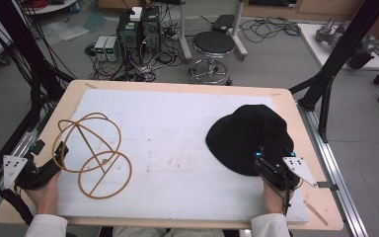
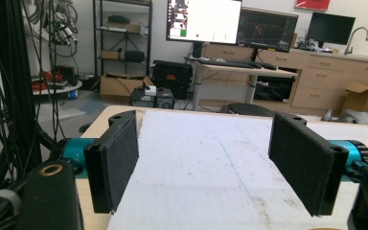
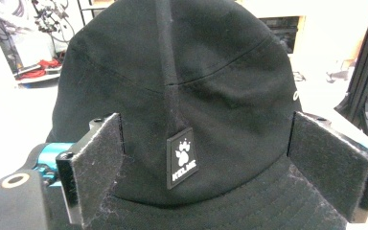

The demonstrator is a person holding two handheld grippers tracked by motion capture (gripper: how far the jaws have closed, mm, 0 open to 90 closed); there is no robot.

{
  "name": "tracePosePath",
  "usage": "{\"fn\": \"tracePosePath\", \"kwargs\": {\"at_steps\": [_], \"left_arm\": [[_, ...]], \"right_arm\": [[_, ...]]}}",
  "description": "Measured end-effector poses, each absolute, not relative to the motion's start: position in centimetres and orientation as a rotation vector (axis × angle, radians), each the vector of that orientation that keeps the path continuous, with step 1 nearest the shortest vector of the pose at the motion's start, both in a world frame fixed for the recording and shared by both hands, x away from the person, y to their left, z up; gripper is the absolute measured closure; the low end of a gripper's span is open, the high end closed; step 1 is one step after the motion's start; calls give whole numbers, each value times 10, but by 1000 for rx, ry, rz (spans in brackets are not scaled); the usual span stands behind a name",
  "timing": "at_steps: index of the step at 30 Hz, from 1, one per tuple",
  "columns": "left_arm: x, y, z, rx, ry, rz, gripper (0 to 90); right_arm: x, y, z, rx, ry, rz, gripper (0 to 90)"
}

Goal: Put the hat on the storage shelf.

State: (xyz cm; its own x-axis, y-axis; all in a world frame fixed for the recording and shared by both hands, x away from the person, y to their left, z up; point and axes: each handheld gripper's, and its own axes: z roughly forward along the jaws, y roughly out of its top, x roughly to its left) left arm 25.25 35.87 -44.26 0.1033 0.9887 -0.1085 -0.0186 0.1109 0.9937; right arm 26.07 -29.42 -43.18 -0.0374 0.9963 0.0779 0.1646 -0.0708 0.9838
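Table (image 1: pixel 286 98): light wood top, mostly covered by a white mat (image 1: pixel 177 133) with faint scuffs down the middle.

Hat (image 1: pixel 249 136): black fabric bucket hat, rounded crown, floppy brim, sits on the right half of the mat, near the table's right edge. In the right gripper view the hat (image 3: pixel 182 86) shows a vertical seam strip down the crown, ending in a small black square label (image 3: pixel 181 156) with a white paw-and-crown logo, just above the brim.

Wire stand (image 1: pixel 93 154): tan wire frame, round base ring flat on the mat, dome of curved hoops tipped over to the left, on the left half of the mat, well apart from the hat.

Right gripper (image 1: pixel 266 165): at the hat's near edge, pointing at it from the person's side. Right gripper view: jaws wide apart, one either side of the label, over the brim, the crown close in front of them. Pads not pressed on the fabric, nothing clamped. Right gripper (image 3: pixel 211 167) is centred on the label.

Left gripper (image 1: pixel 54 157): at the left edge of the mat, just beside the wire stand's dome hoops; contact cannot be told from above. Left gripper view: left gripper (image 2: pixel 211 167) jaws spread wide, only bare mat between them, holding nothing.
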Motion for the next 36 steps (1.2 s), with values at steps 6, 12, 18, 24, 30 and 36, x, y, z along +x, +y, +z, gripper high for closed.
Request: {"fn": "tracePosePath", "kwargs": {"at_steps": [6,12,18,24,30,36], "left_arm": [[252,359,-443,1152,1169,1061,261],[253,359,-443,1156,1169,1059,261],[253,360,-443,1151,1174,1061,261],[253,360,-443,1151,1173,1057,261],[254,360,-443,1151,1172,1056,261],[253,360,-443,1152,1172,1056,261]], "right_arm": [[259,-294,-432,1359,1328,1217,120],[259,-294,-432,1362,1328,1218,120],[259,-294,-432,1361,1332,1215,120],[259,-294,-432,1364,1329,1215,120],[259,-293,-432,1360,1331,1215,120],[259,-293,-432,1354,1334,1212,120]]}}
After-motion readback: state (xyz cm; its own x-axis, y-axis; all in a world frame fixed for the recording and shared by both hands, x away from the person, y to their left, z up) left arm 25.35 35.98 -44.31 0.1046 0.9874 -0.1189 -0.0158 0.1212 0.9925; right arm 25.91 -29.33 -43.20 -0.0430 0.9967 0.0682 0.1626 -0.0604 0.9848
